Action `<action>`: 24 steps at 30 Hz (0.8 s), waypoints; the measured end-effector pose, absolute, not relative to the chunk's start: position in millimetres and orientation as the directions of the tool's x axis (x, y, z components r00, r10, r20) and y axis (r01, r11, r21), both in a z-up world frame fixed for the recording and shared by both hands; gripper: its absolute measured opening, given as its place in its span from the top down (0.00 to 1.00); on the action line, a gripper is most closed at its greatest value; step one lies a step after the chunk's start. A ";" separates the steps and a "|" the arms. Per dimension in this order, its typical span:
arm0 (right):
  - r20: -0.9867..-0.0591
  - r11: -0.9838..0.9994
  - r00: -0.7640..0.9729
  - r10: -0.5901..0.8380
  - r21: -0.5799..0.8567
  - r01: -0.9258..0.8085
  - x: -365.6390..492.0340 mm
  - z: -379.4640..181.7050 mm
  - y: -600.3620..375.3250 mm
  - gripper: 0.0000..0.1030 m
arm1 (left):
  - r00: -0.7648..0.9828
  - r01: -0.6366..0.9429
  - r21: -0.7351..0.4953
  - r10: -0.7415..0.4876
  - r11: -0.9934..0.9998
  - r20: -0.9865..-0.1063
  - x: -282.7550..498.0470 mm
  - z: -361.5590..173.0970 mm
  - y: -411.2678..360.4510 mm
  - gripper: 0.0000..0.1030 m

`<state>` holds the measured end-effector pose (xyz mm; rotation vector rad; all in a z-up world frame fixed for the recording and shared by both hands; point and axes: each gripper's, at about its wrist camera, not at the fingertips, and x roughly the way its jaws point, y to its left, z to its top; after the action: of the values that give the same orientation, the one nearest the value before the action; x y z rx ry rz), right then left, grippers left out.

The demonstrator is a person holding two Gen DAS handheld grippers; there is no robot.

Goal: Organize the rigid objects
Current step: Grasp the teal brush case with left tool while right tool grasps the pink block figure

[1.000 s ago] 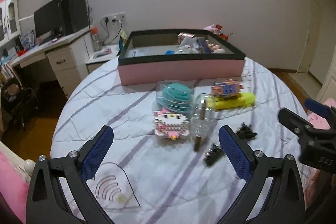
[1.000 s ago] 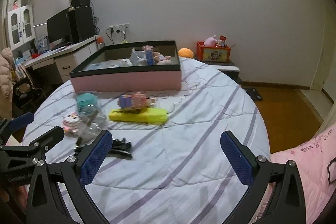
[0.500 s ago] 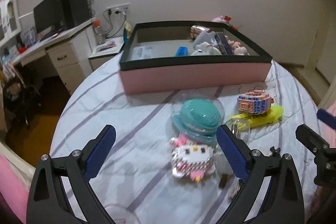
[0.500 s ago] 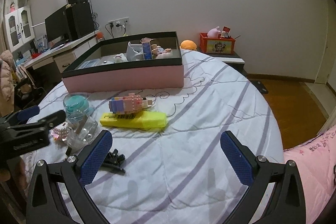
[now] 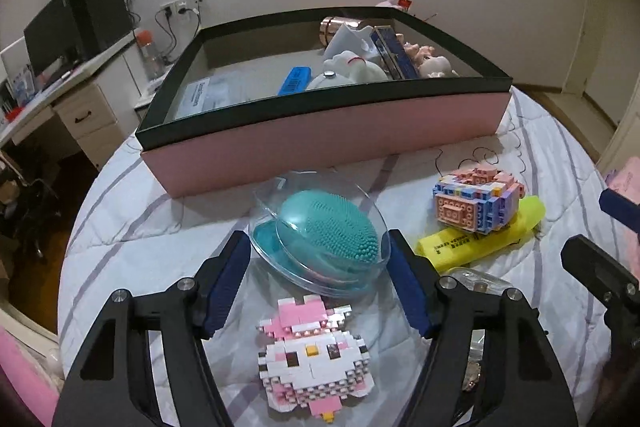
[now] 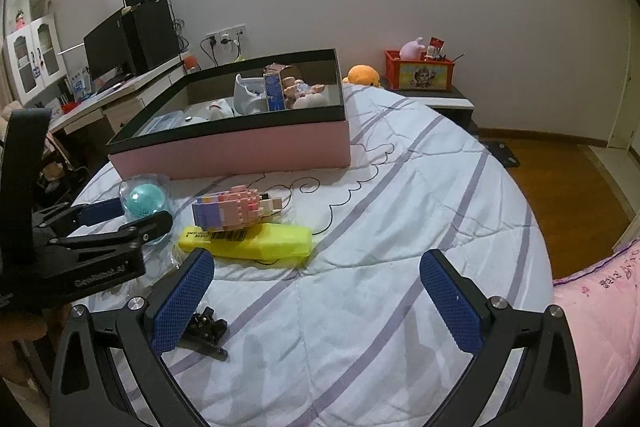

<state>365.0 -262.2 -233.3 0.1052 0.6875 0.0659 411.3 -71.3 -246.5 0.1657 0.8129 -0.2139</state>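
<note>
A clear case holding a teal bristled brush (image 5: 324,231) lies on the striped bedcover in front of the pink box (image 5: 320,143). My left gripper (image 5: 318,239) straddles that case. Its jaws are closing, and the blue pads (image 5: 226,279) stand right at the case's sides without clearly pressing. Below it lies a pink-and-white block figure (image 5: 316,359). A pastel block model (image 6: 234,207) rests on a yellow case (image 6: 248,239). My right gripper (image 6: 318,259) hangs open over bare bedcover, with black clips (image 6: 204,331) by its left finger.
The pink box (image 6: 228,151) has a dark rim and holds several items. A clear jar (image 5: 476,283) lies right of the left gripper. A desk with a monitor (image 6: 108,47) stands at the left. A red toy crate (image 6: 420,71) sits by the wall.
My left gripper has moved forward over the block figure to the teal brush case, and its jaws have narrowed around the case. The right gripper has crept forward a little and stays wide.
</note>
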 end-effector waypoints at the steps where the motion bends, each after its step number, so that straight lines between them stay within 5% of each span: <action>1: -0.630 0.993 0.771 0.095 0.117 -0.027 366.2 -233.3 -261.6 0.00 | 0.670 0.251 0.057 -0.130 0.966 -0.731 411.0 -245.6 -70.2 0.33; 4: -0.632 0.994 0.770 0.092 0.109 -0.029 370.2 -232.2 -258.9 0.00 | 0.688 0.240 0.052 -0.132 0.969 -0.714 404.7 -240.1 -64.7 0.47; 11: -0.645 0.993 0.755 0.116 0.099 -0.068 392.2 -227.3 -241.5 0.00 | 0.706 0.217 0.036 -0.131 0.976 -0.696 391.5 -232.2 -43.8 0.61; 20: -0.719 0.984 0.672 0.178 0.123 -0.129 438.8 -241.5 -210.5 0.00 | 0.696 0.187 -0.022 -0.148 0.982 -0.703 395.2 -234.8 -14.9 0.58; 22: -0.723 0.980 0.662 0.197 0.137 -0.142 444.6 -244.6 -208.9 0.07 | 0.689 0.184 -0.037 -0.156 0.982 -0.708 399.9 -236.4 -12.9 0.51; 24: -0.736 0.978 0.644 0.209 0.149 -0.146 450.1 -248.4 -210.2 0.27 | 0.689 0.184 -0.050 -0.165 0.982 -0.706 402.9 -237.1 -11.3 0.40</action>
<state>450.1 -210.2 -248.4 0.0787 0.8476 0.2025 402.9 -11.3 -237.1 0.0257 0.7872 -0.1948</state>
